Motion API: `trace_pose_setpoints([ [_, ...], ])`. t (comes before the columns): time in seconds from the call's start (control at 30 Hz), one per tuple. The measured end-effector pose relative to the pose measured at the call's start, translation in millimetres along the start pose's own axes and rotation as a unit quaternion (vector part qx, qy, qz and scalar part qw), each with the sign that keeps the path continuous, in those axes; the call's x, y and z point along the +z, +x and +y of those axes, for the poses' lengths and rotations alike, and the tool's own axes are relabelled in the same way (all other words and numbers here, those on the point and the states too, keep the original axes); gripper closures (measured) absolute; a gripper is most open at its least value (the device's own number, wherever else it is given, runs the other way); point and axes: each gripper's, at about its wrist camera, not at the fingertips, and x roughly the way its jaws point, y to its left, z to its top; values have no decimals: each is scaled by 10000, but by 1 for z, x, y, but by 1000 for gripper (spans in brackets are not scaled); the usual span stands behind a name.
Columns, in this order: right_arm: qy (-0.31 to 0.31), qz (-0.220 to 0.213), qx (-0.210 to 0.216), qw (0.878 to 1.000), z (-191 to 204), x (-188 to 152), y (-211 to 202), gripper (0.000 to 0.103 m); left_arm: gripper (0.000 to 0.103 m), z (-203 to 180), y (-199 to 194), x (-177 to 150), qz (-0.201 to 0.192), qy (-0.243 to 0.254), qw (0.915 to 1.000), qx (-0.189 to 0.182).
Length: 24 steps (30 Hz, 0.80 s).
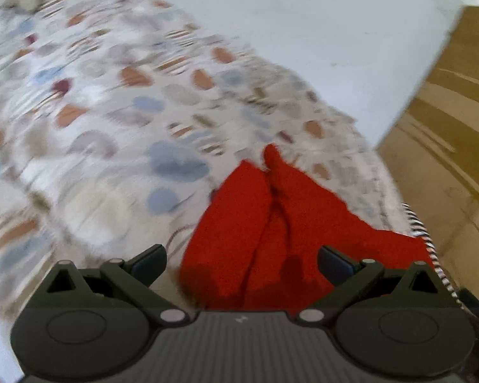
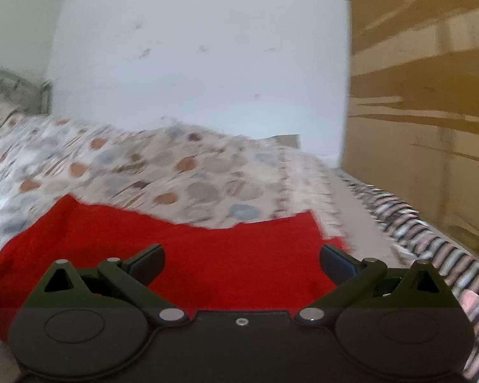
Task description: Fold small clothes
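Red garment [image 1: 258,223] lies on the bed, on the patterned bedspread [image 1: 95,102], near the bed's corner by the brown cabinet [image 2: 424,95] and white wall [image 2: 191,48]. Left view shows it bunched into long ridges running away from the camera; right view shows a flatter red span with a ragged far edge. Left gripper [image 1: 242,260] has its jaws spread wide, nothing between them, hovering over the near end of the cloth. Right gripper [image 2: 242,260] likewise spread wide and empty, cloth directly below and ahead. Cannot tell whether either touches the fabric. Both views are motion-blurred, so edge positions are rough. Judgement: no fold set yet, this looks like the approach to a grasp. Risks: pinching a ridge instead of a true hem or corner gives a skewed fold; jaws closing too deep may catch the bedspread along with the garment and drag it; uneven lift between the two sides would twist the cloth; garment sits close to the bed edge beside the striped fabric [image 2: 431,239], so a pull that way could slide it off. Garment type unclear.
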Motion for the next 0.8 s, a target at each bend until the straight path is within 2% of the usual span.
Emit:
trace_pose_setpoints([
  [0.07,-174,181,107,9996,14,-9,8,0,0,-1,10,5,53,213,9998,39],
  [0.13,-334,646,96,9973,27,-24,24,1,0,0,22,9,211,375,9991,25],
  [0.17,-263,666,67,9974,28,-33,27,1,0,1,29,10,308,407,9987,52],
  [0.27,-232,277,-37,9993,30,-43,19,1,0,8,43,7,671,291,9969,282],
  [0.4,-225,144,-73,9996,30,-48,17,1,3,24,39,2,560,-302,9976,269],
  [0.5,-179,111,-17,9998,27,-50,16,1,14,23,35,0,509,-318,9978,292],
  [0.57,-175,108,-13,9998,25,-50,14,1,24,21,34,0,506,-318,9980,213],
  [0.6,-173,107,-13,9998,25,-50,14,1,25,20,33,1,504,-312,9980,198],
  [0.7,-164,90,-3,9998,25,-50,14,1,27,19,31,3,512,-420,9975,237],
  [0.8,-163,97,1,9998,25,-50,14,1,23,15,26,5,429,-386,9979,286],
])
